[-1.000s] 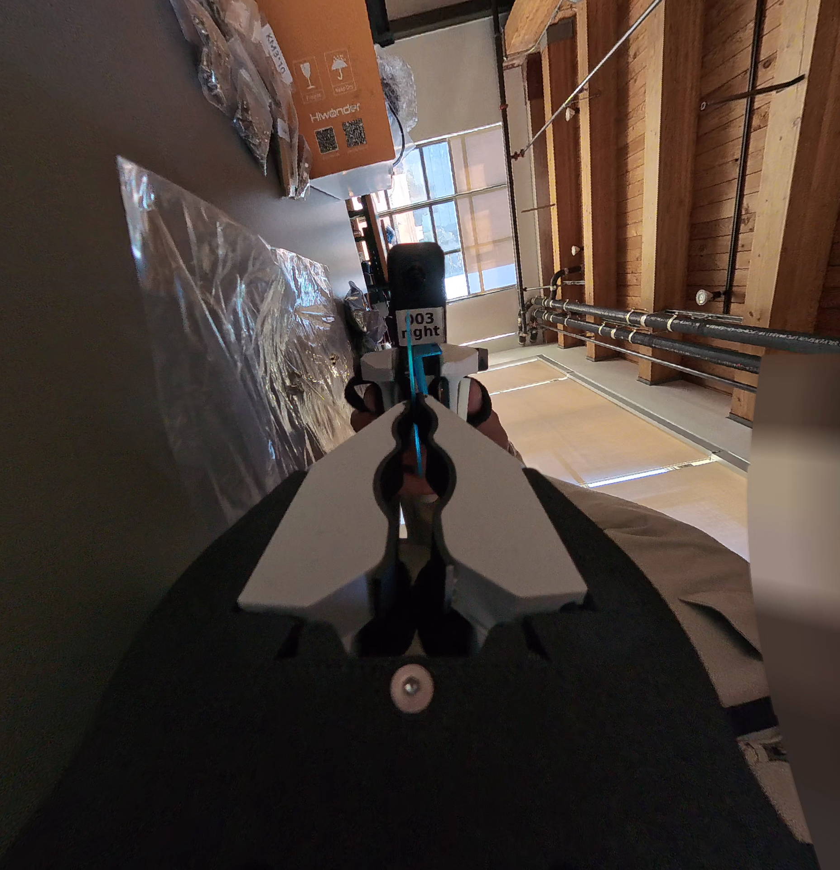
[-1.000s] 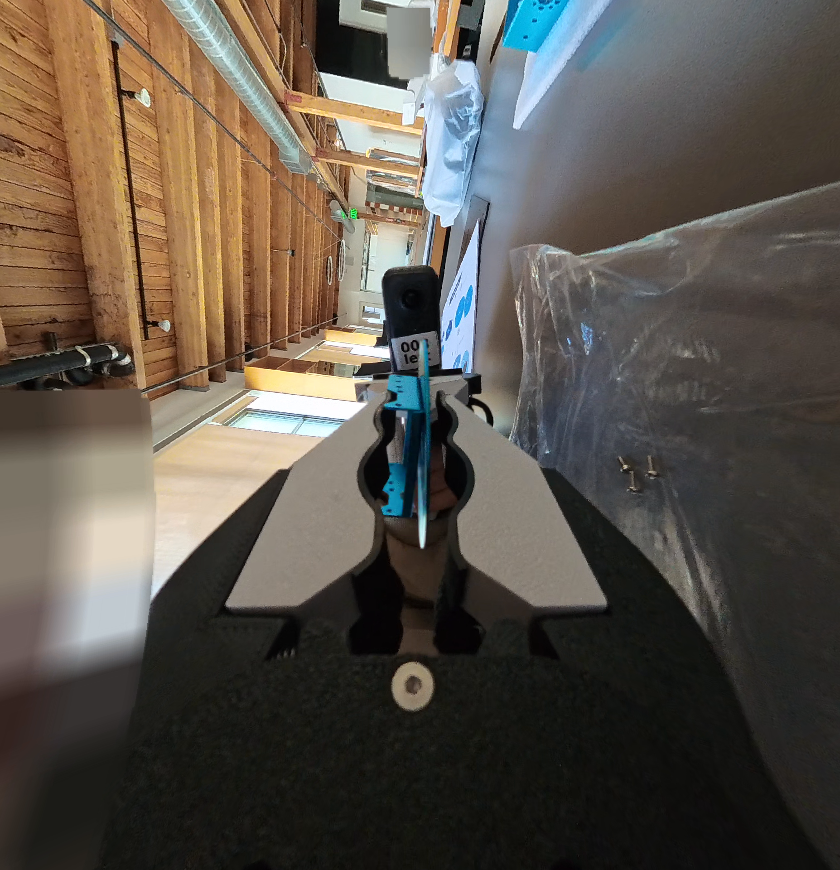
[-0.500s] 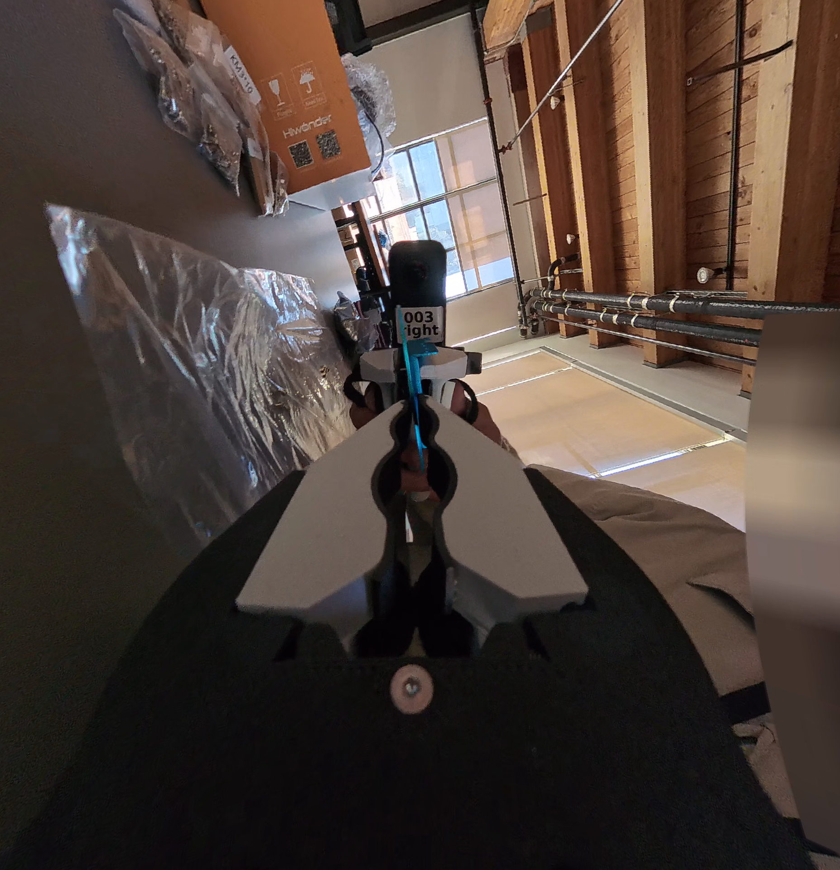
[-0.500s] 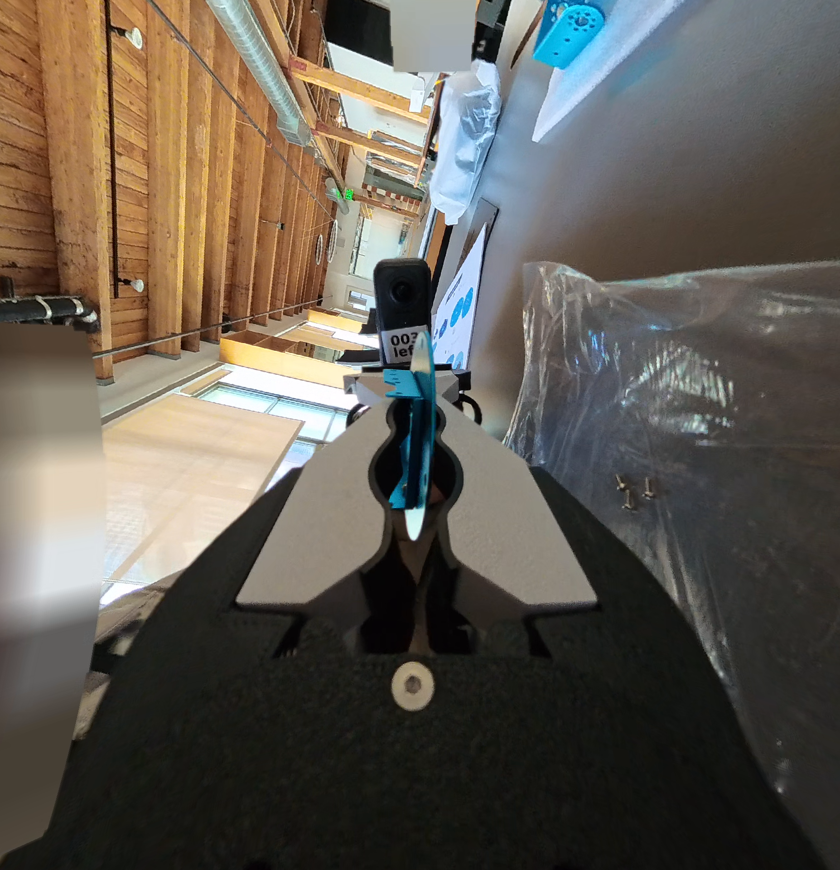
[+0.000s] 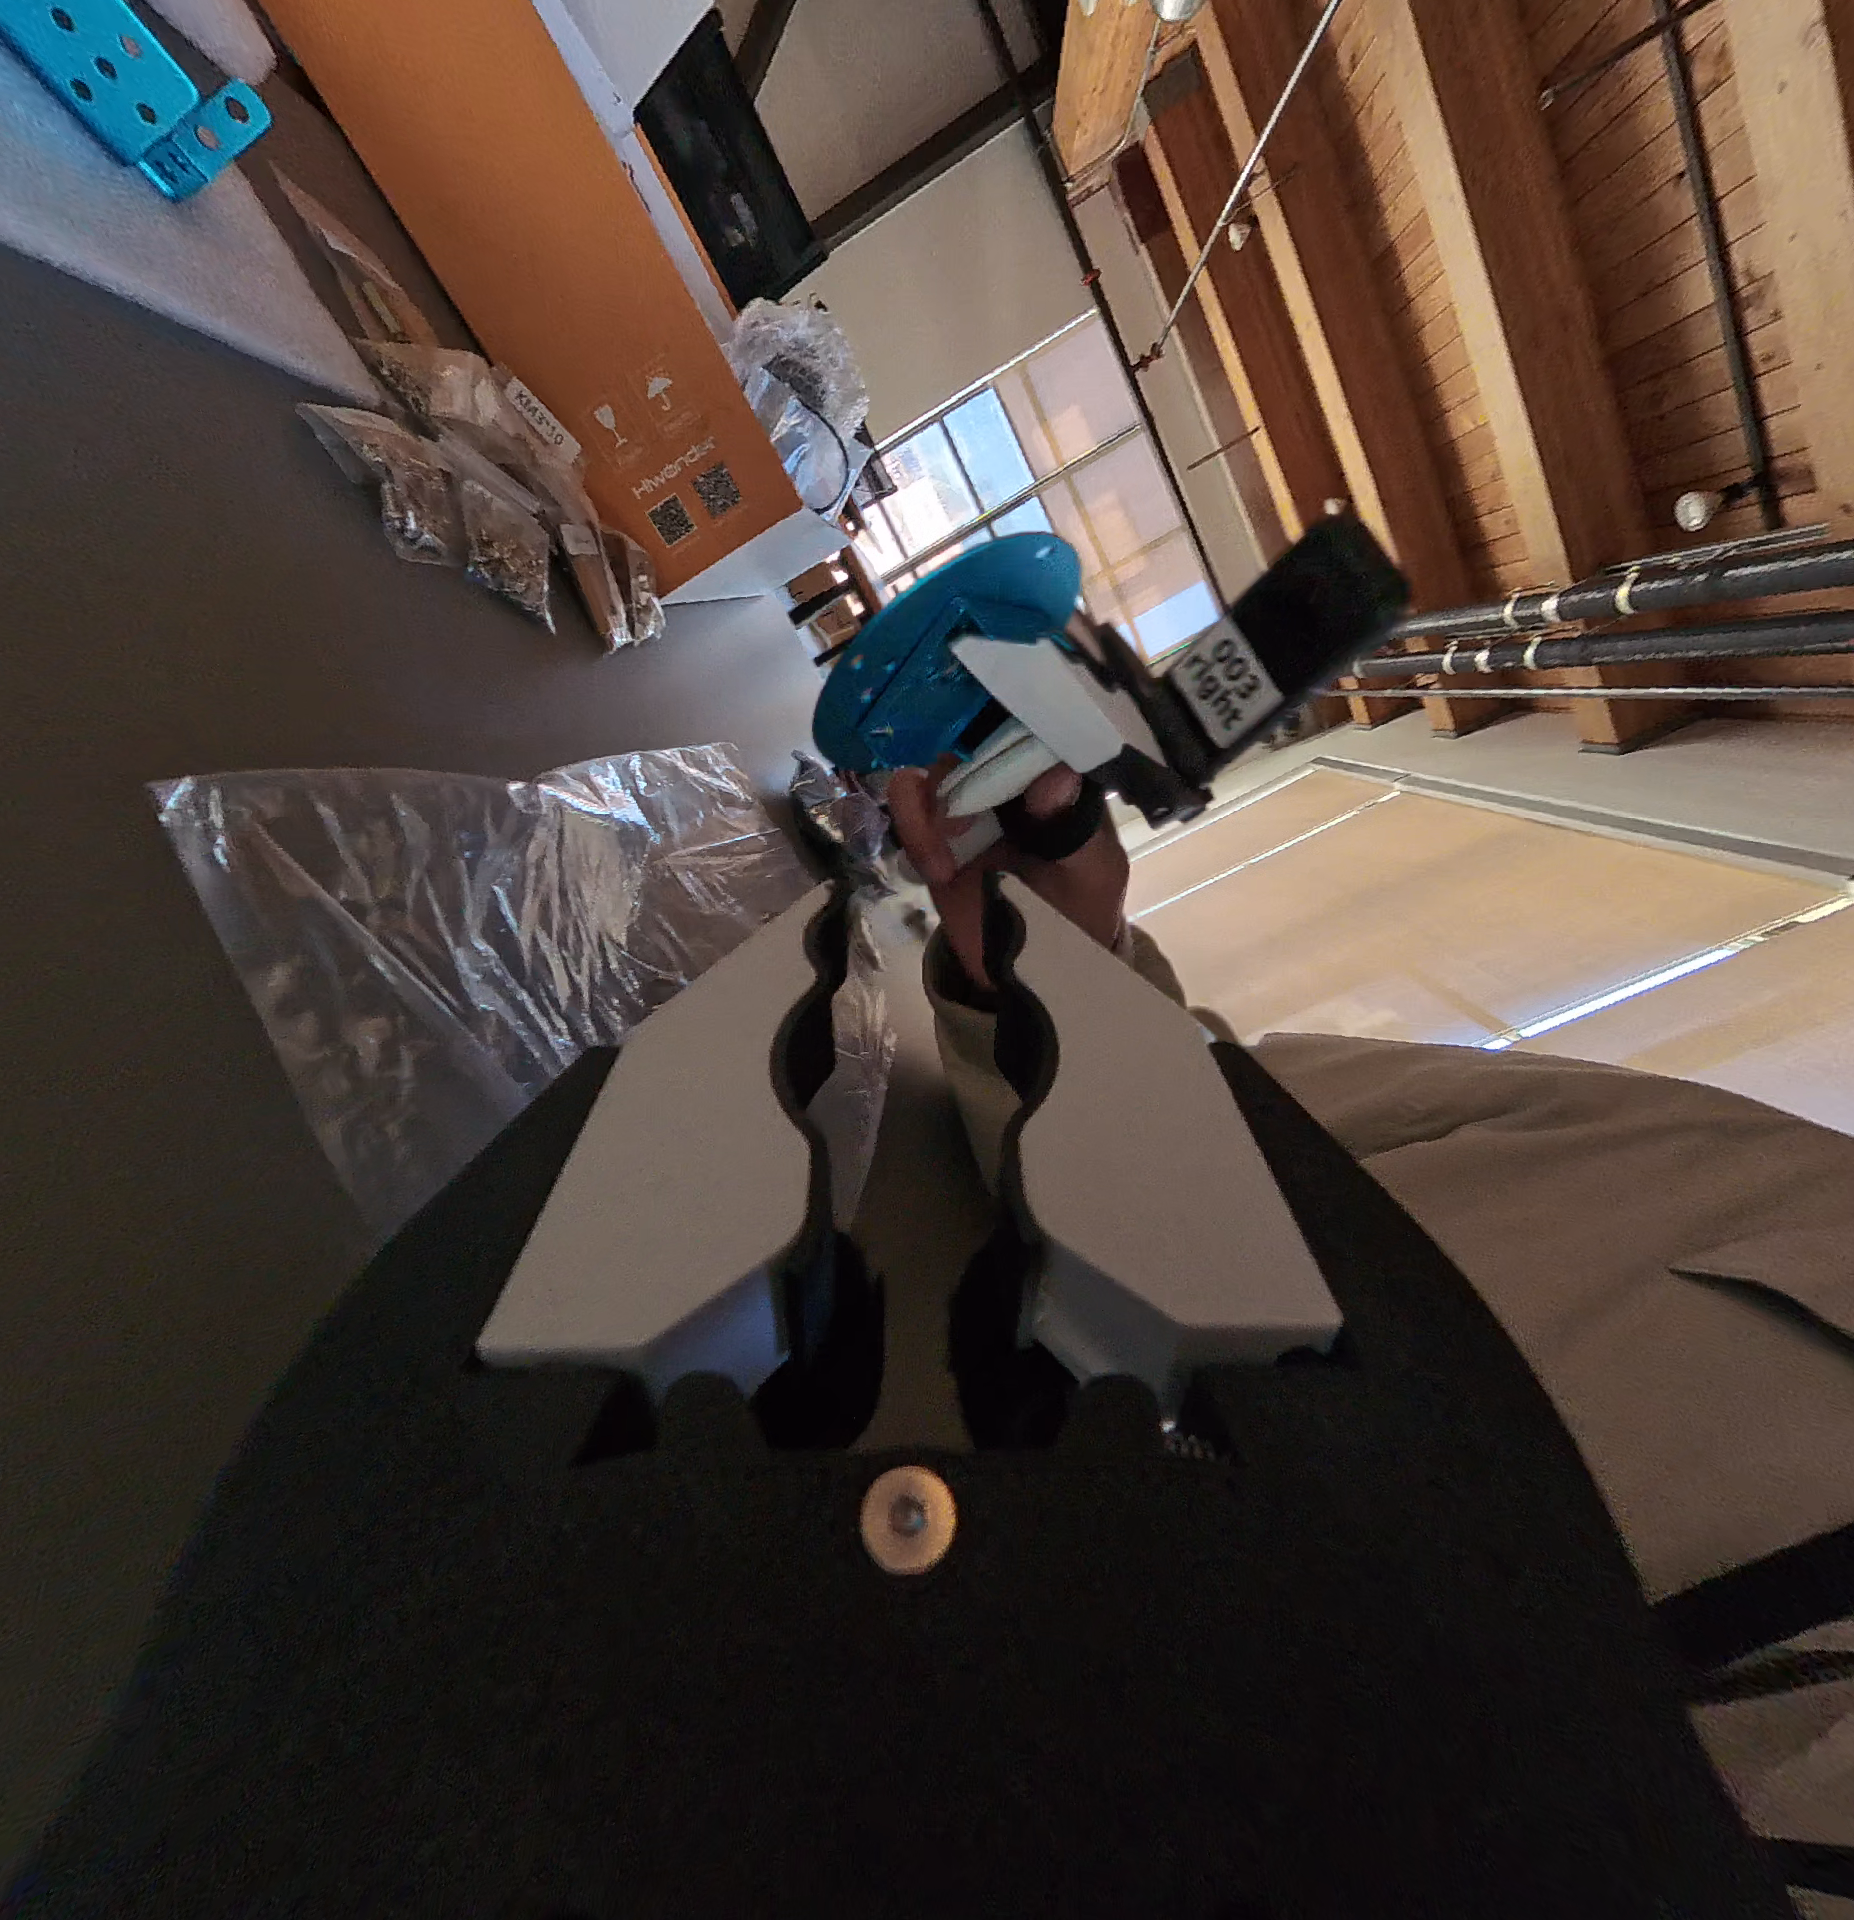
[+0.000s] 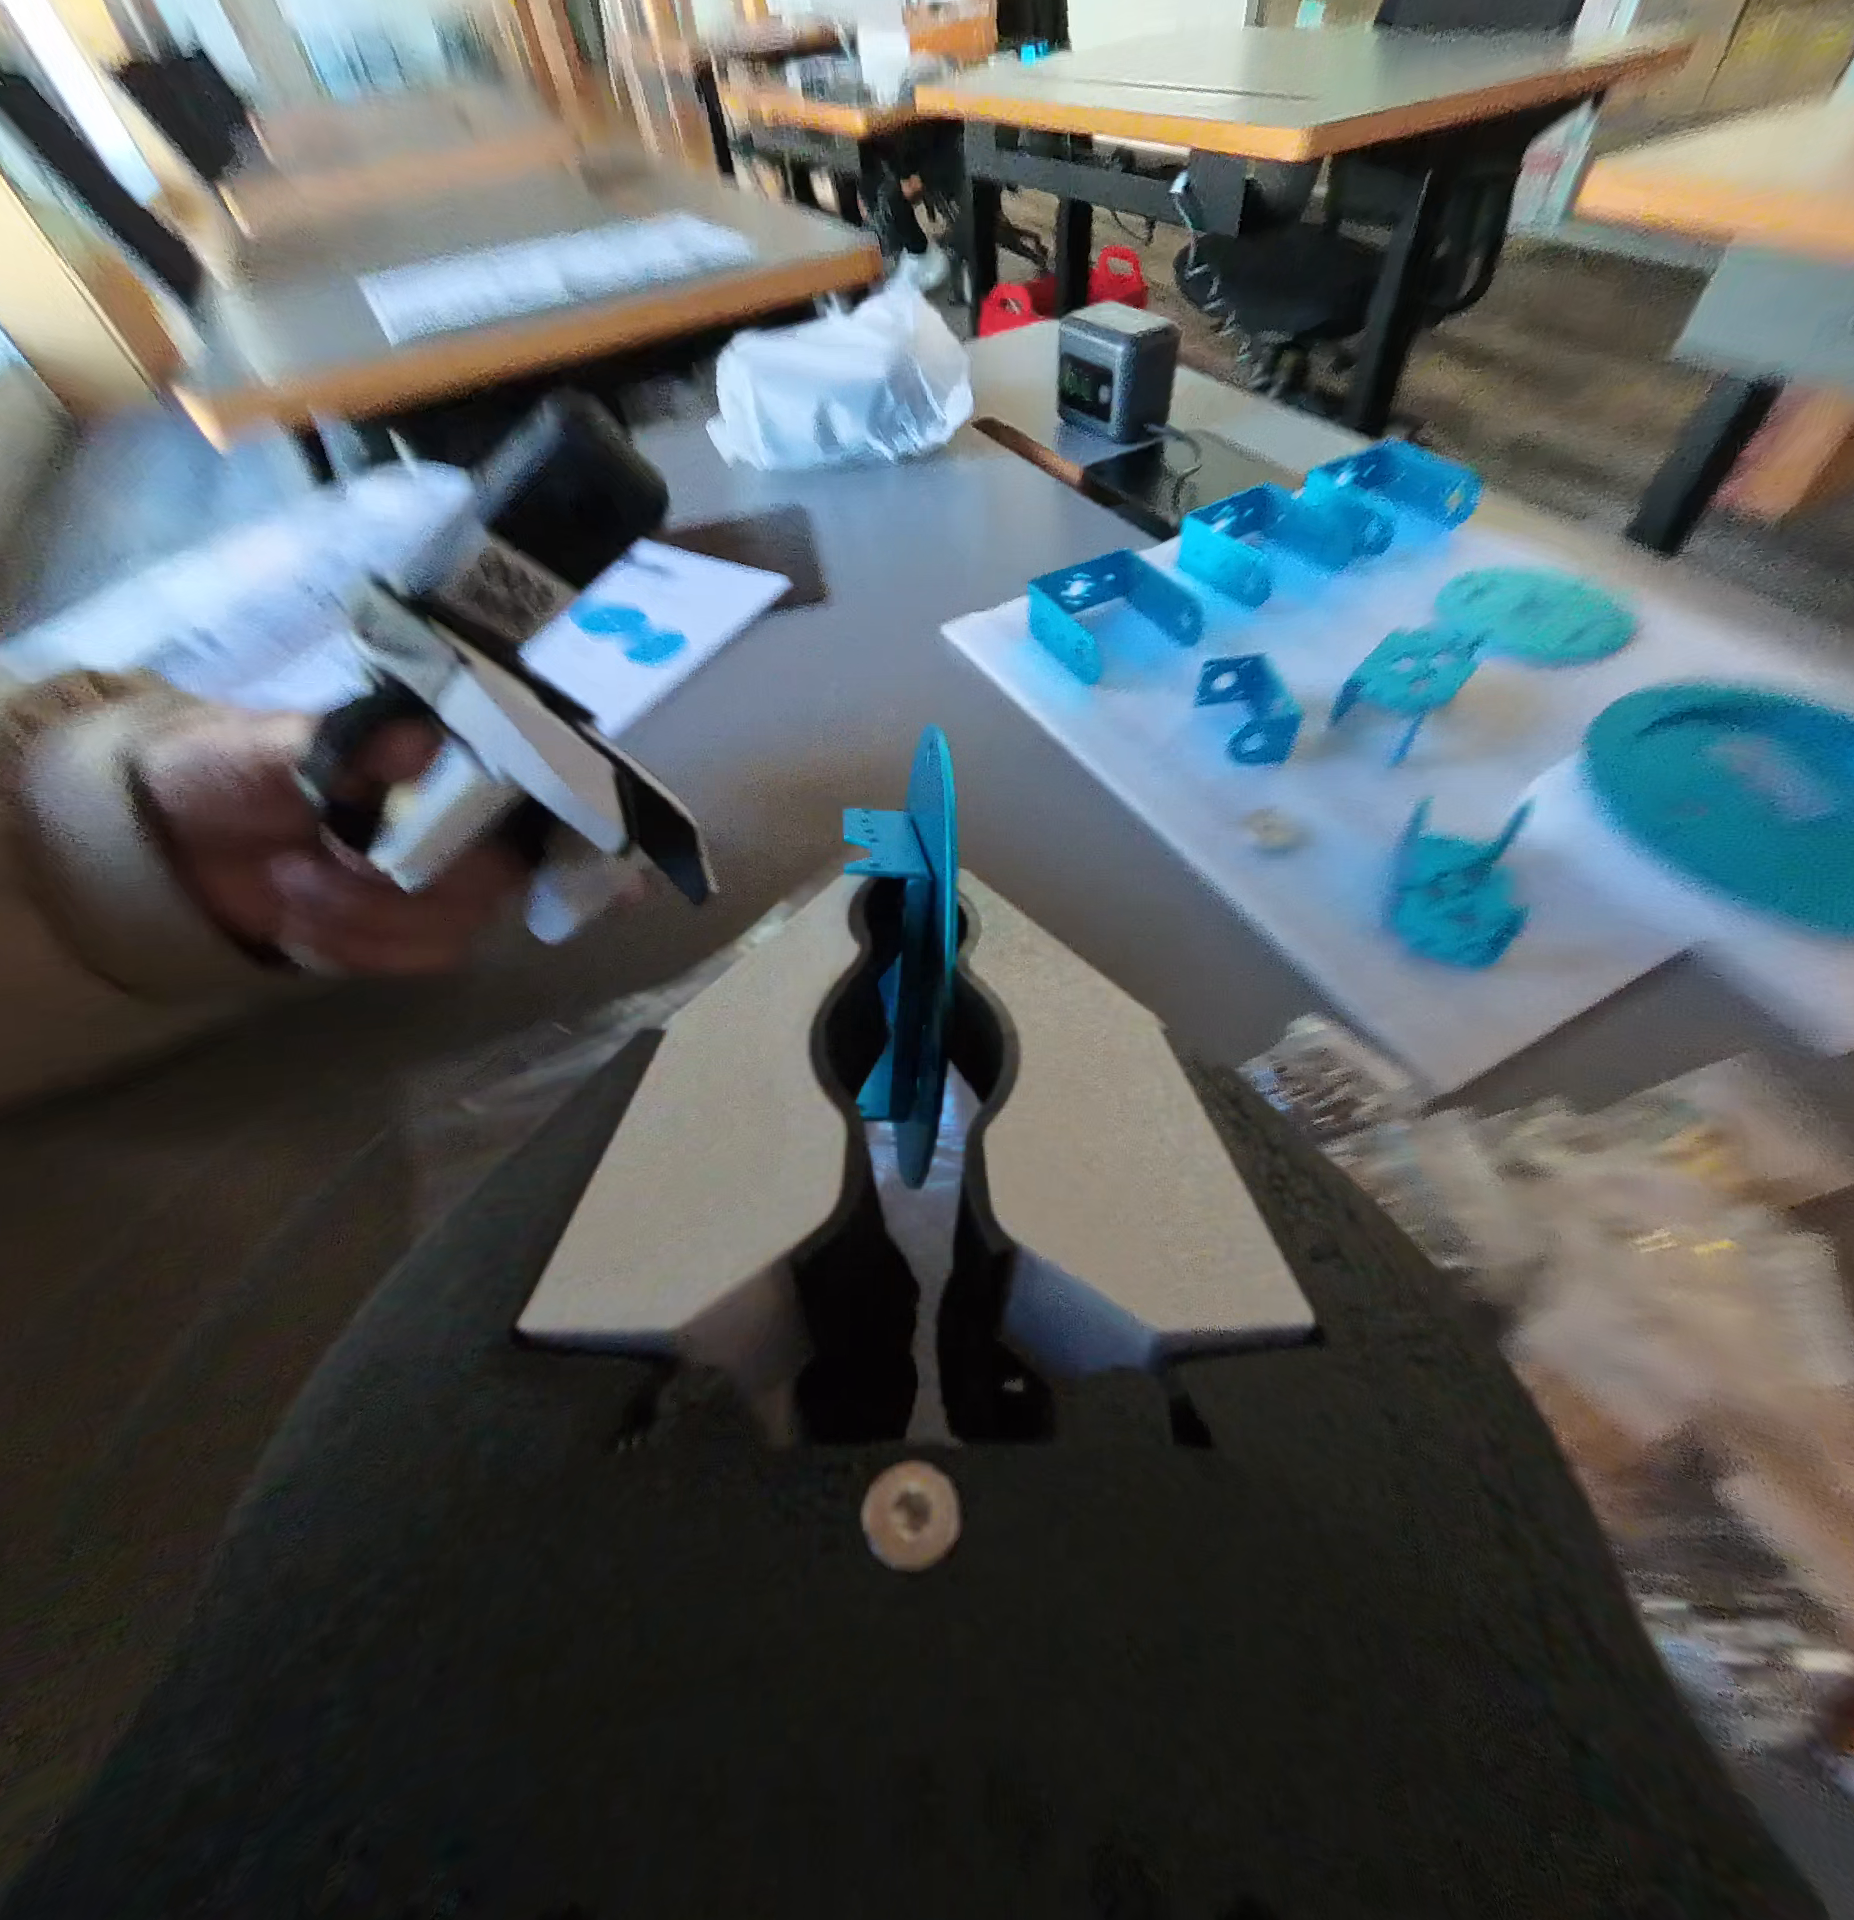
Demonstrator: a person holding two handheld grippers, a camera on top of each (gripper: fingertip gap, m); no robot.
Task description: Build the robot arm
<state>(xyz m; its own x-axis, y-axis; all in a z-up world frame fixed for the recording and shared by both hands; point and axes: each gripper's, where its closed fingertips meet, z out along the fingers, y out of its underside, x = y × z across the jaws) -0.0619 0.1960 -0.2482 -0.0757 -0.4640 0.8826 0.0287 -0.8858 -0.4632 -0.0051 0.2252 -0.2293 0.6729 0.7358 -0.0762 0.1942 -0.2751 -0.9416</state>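
Pinching blue disc w/ bracket [image 6: 918, 971] edge-on betw. right gripper [image 6: 915, 1049] fingers, nearly closed, prob. keeping bracket side reachable. Gaping slightly & holding nothing: left gripper [image 5: 918, 997], its hand [image 6: 310, 831] left of those fingers. Lying beyond, right: blue parts [image 6: 1255, 613] on white sheet [image 6: 1141, 748]. Lying left of left fingers: clear bag [image 5: 466, 935].

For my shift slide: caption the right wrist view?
Right gripper clamps a blue disc with bracket edge-on; left gripper, open, blurs past.
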